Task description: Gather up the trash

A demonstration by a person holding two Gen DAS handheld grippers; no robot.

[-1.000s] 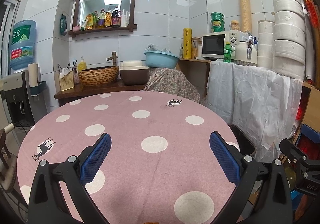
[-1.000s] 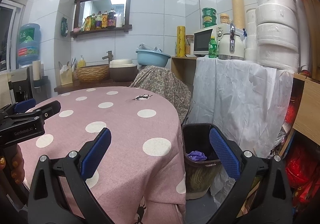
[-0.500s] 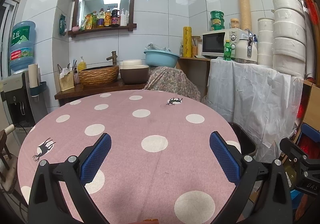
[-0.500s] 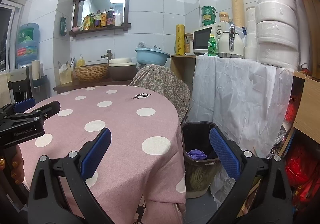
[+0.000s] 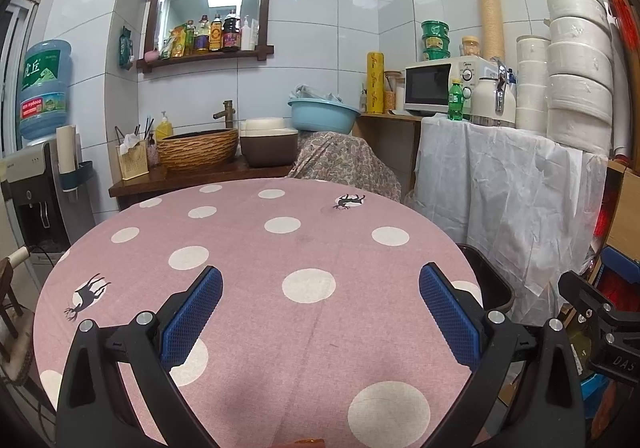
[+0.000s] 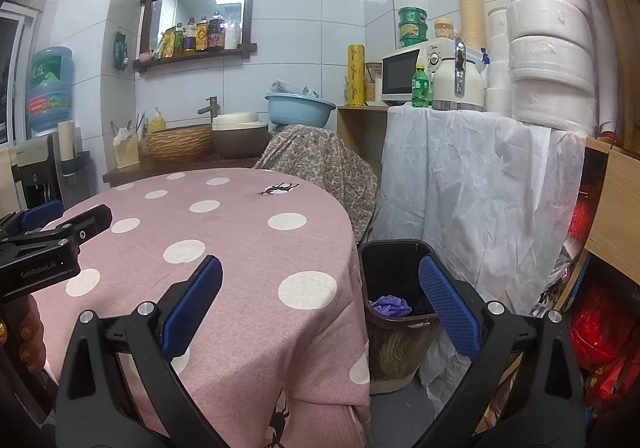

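A round table with a pink polka-dot cloth (image 5: 304, 248) fills the left wrist view; no loose trash shows on it. My left gripper (image 5: 320, 308) is open and empty above the table's near part. My right gripper (image 6: 320, 306) is open and empty at the table's right edge (image 6: 344, 248), above a black trash bin (image 6: 394, 252) on the floor. A crumpled purple piece (image 6: 390, 305) lies inside the bin. The bin's rim also shows in the left wrist view (image 5: 492, 280). The left gripper shows at the left of the right wrist view (image 6: 48, 252).
A white-draped counter (image 6: 472, 176) with a microwave (image 6: 404, 76), kettle and green bottle stands right of the bin. A patterned cloth-covered shape (image 6: 320, 164) sits behind the table. A wooden counter with a basket sink (image 5: 198, 150) and a water dispenser (image 5: 40, 152) stand at the back left.
Both views have shifted very slightly; the grippers stay open and empty and nothing on the table or in the bin has moved.
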